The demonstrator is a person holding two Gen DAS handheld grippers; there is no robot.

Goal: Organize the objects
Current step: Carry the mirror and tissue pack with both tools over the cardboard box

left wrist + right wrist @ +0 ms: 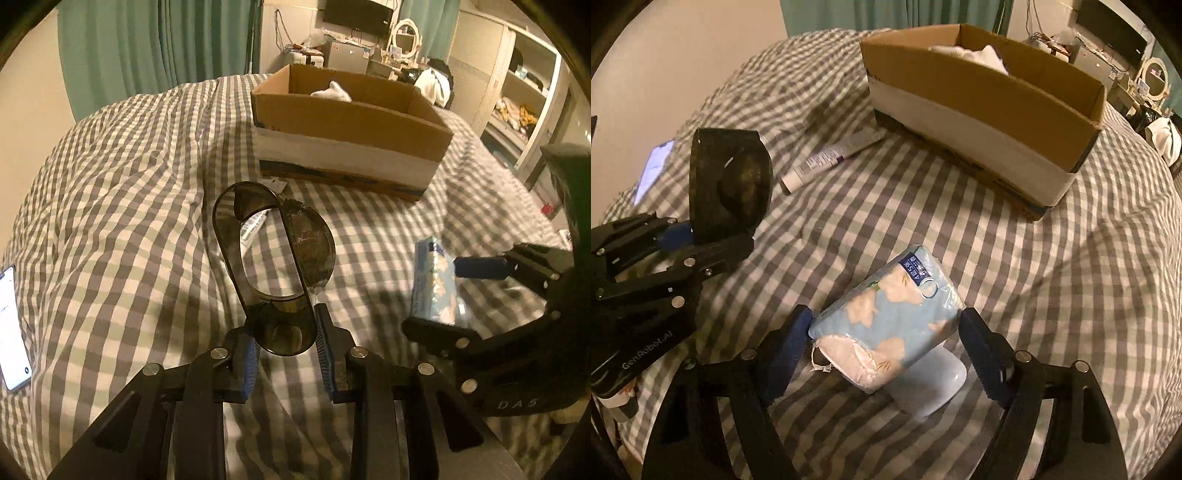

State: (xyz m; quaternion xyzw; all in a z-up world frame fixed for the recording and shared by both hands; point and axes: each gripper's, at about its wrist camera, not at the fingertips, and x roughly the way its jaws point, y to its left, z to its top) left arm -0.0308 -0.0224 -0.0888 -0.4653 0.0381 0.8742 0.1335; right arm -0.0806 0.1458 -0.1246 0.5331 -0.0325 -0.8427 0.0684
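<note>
The left gripper [284, 354] is pinching the near end of a dark smoky plastic holder [273, 258], lifted clear of the checked bedspread [122, 206]; the grip is sitting only on that narrow end, so the long loop ahead of the jaws is likely to swing or twist out if the hand is tipping or hurrying. The right gripper [886, 347] is straddling a blue flowered tissue pack [886, 314], which is lying on the bedspread on top of a pale flat object I cannot identify; its left pad is touching the pack's edge while the right pad is standing just beside it, so the jaws are not yet pressing; closing on the soft wrapper off-centre could be squashing it, letting it slide out, or dragging the pale object along. The two tools are working close together, the left one just to the left of the right; a careless sweep could be knocking them into each other. Ahead of both, a white tube [827, 158] is lying between the tools and the cardboard box [351, 122], whose near wall is standing tall enough to catch a low carry; the box is holding something white with open room beside it. Far left of the left tool a lit phone [13, 332] is lying near the bed's edge.
</note>
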